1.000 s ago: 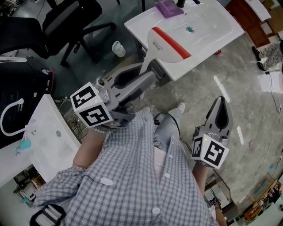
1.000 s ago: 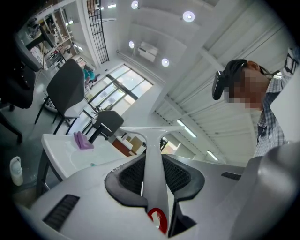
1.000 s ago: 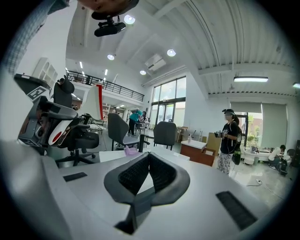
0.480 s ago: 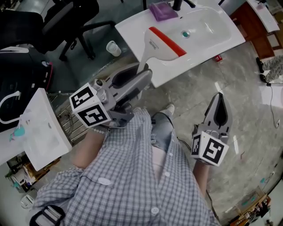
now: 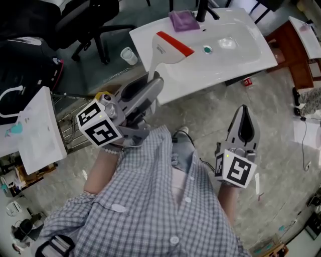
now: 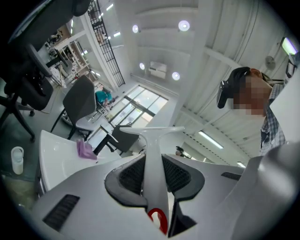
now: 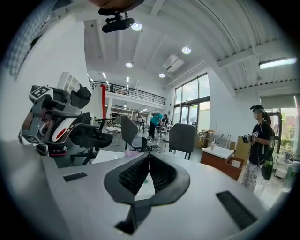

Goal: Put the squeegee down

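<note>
A white squeegee (image 5: pixel 165 50) with a red blade edge hangs over the left end of the white sink basin (image 5: pixel 235 55). My left gripper (image 5: pixel 154 83) is shut on its slim white handle (image 6: pixel 155 173), which runs up between the dark pads to the wide head (image 6: pixel 157 130). My right gripper (image 5: pixel 244 111) is held over the stone floor to the right of the person's legs. Its jaws meet at the tips (image 7: pixel 149 156) with nothing between them. The left gripper (image 7: pixel 51 123) also shows at the left of the right gripper view.
A purple cloth (image 5: pixel 183 21) and a black faucet (image 5: pixel 203 9) sit at the basin's back rim. A white cup (image 5: pixel 131 55) and black office chairs (image 5: pixel 85 20) stand to the left. A second white basin (image 5: pixel 37 133) lies near left, a red can (image 5: pixel 246 81) on the floor.
Both grippers have swung sideways with the person's body. The squeegee head now hangs over the basin's left end rather than its front edge. The grip on the handle is unchanged.
</note>
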